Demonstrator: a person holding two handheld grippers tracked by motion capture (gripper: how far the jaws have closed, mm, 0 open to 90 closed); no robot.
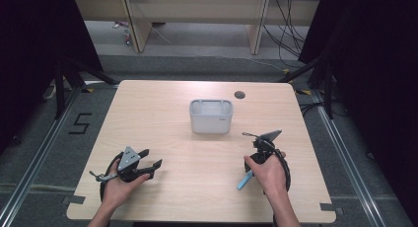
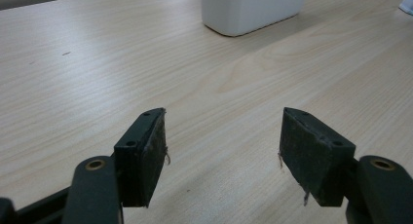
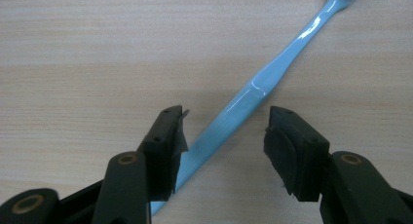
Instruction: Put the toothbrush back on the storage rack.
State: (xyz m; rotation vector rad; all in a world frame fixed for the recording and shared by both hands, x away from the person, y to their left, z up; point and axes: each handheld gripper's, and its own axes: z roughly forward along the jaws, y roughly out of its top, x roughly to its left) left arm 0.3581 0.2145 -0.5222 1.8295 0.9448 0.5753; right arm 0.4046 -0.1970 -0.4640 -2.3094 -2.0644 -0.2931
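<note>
- Table in the high view carries a grey bin at centre; left gripper lower left, right gripper lower right over a blue toothbrush.
- Left gripper view: jaws spread apart, nothing between, bin at top.
- Right gripper view: jaws released, straddling the toothbrush lying diagonally on the wood.

A light wooden table is seen at frame centre on grey carpeted floor. Pale furniture legs and trailing cables are shown along the top; dark curtains are seen at both sides.
</note>
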